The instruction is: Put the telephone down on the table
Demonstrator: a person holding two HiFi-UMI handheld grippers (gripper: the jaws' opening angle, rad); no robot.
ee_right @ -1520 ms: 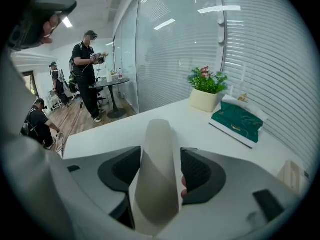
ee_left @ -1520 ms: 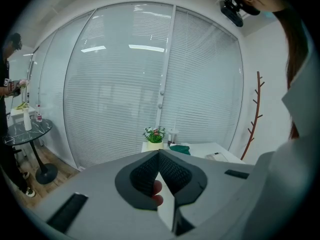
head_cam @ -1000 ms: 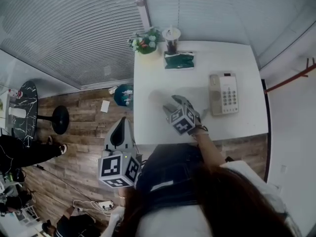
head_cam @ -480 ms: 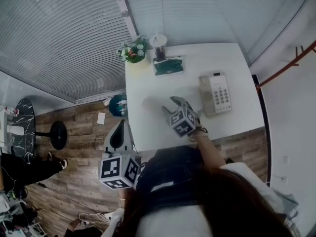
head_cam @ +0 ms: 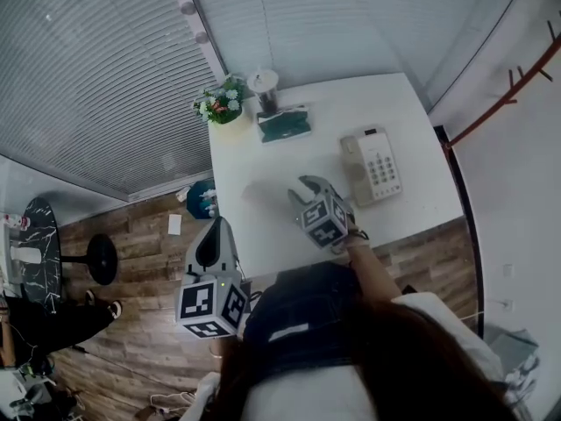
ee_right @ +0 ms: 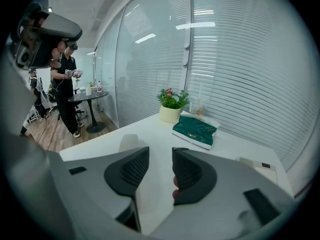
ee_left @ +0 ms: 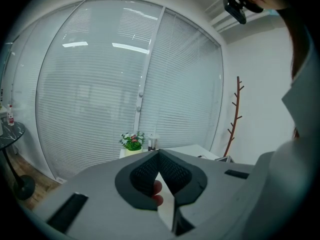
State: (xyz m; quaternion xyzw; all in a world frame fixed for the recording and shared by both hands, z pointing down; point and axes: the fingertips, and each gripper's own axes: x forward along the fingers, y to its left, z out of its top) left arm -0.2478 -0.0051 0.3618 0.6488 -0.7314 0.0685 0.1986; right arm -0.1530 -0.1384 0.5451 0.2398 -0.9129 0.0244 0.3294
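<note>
The beige push-button desk telephone (head_cam: 372, 167) already lies flat on the white rectangular table (head_cam: 399, 103), so the set-down looks finished; next, I judge, the hands need only draw clear. The right gripper (head_cam: 308, 189) hovers beside the telephone without touching it, its half-spread jaws having just been closing on nothing. The left gripper (head_cam: 216, 228), pressed together and empty, hangs farther from the telephone, off the table.

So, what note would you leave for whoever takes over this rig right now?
The left hand-held gripper is shut and empty, held over the floor beside the table.
The right hand-held gripper is over the white table; its jaws are apart and have just been closing, with nothing between them.
The telephone lies flat on the table, apart from both grippers.
Done: the telephone is down.
Left: apparently nothing, except drawing the right hand-held gripper clear.
</note>
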